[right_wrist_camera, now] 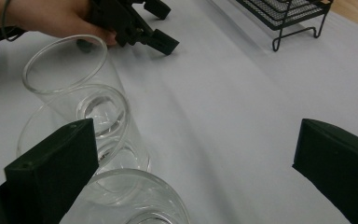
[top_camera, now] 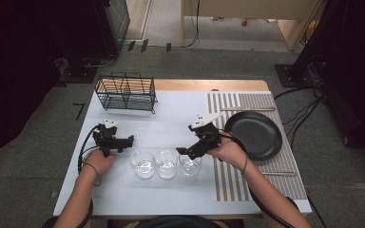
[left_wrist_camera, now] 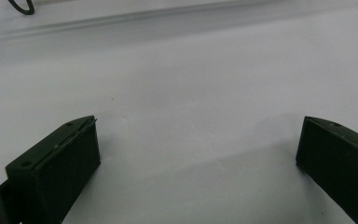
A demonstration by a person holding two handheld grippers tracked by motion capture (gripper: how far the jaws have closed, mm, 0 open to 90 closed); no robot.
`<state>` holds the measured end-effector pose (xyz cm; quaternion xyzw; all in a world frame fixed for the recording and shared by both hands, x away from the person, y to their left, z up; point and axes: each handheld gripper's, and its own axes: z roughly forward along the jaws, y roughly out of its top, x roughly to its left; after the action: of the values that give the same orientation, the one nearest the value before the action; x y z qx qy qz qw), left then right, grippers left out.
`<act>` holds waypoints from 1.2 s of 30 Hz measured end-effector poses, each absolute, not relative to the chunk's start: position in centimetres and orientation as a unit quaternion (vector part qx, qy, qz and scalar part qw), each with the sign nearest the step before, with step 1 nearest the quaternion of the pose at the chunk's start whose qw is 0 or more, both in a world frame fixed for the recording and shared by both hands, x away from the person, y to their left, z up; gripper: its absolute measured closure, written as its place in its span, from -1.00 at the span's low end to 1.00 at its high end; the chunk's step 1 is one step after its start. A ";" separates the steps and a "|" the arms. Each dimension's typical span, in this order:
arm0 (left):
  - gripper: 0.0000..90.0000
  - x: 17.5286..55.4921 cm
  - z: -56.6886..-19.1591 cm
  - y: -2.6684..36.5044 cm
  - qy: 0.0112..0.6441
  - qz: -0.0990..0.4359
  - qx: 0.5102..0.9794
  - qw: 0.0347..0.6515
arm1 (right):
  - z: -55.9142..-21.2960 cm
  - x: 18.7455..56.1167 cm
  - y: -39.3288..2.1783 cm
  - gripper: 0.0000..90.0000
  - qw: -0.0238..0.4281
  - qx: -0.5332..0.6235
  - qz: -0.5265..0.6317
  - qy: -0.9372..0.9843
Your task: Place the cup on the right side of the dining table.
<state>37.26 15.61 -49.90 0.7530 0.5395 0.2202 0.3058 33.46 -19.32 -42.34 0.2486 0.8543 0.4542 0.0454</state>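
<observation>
You are holding the right gripper [top_camera: 186, 153] just above the rightmost glass [top_camera: 190, 165] of three clear glasses standing in a row near the front of the table [top_camera: 180, 118]. Its jaws are standing wide apart and are gripping nothing; in the right gripper view, one jaw is overlapping the rim of the nearest glass [right_wrist_camera: 135, 200], though contact cannot be confirmed. The middle glass [top_camera: 166, 163] and the left glass [top_camera: 142, 163] are standing just beside it. You are resting the left gripper [top_camera: 128, 140] low over the table, near the left glass, with its jaws also spread wide and nothing between them. A wire rack [top_camera: 126, 91] is sitting at the back left, and a black plate [top_camera: 253, 135] is lying on the striped mat [top_camera: 228, 180].
</observation>
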 end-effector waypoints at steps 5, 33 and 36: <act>-1.00 37.3 -49.9 15.6 0.540 0.220 0.753 0.306 | -42.6 33.2 -19.2 -1.00 0.042 0.230 0.449 0.862; -1.00 37.3 -49.9 15.6 0.540 0.220 0.753 0.306 | -43.2 32.2 -18.5 -1.00 0.011 0.169 0.428 0.888; -1.00 37.3 -49.9 15.6 0.540 0.220 0.753 0.306 | -43.3 32.2 -18.4 -1.00 0.006 0.162 0.427 0.890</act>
<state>37.26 15.61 -49.90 0.7530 0.5395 0.2201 0.3058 32.16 -18.41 -43.32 0.1618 0.8896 0.4272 0.0060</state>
